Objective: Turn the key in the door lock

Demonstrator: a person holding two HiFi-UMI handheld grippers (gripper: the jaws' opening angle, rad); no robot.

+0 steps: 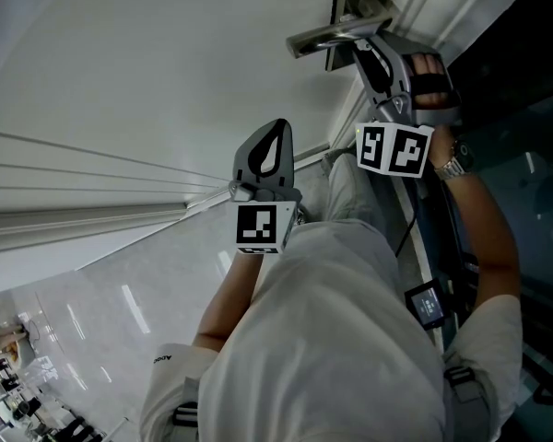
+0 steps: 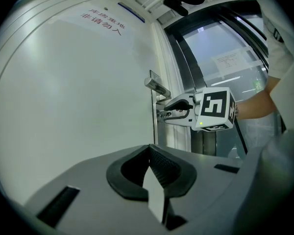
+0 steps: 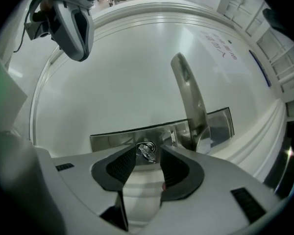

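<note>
Right tongs (image 3: 147,161) are released, jaws apart, with the small silvery key (image 3: 147,151) between their tips. The key is stuck in the lock (image 3: 148,143) of a steel plate (image 3: 112,137). Just right of it, the handle (image 3: 190,102) rises against the white door (image 3: 127,72). Left tongs (image 2: 154,180), clenched on nothing, hang well apart from the lock.
</note>
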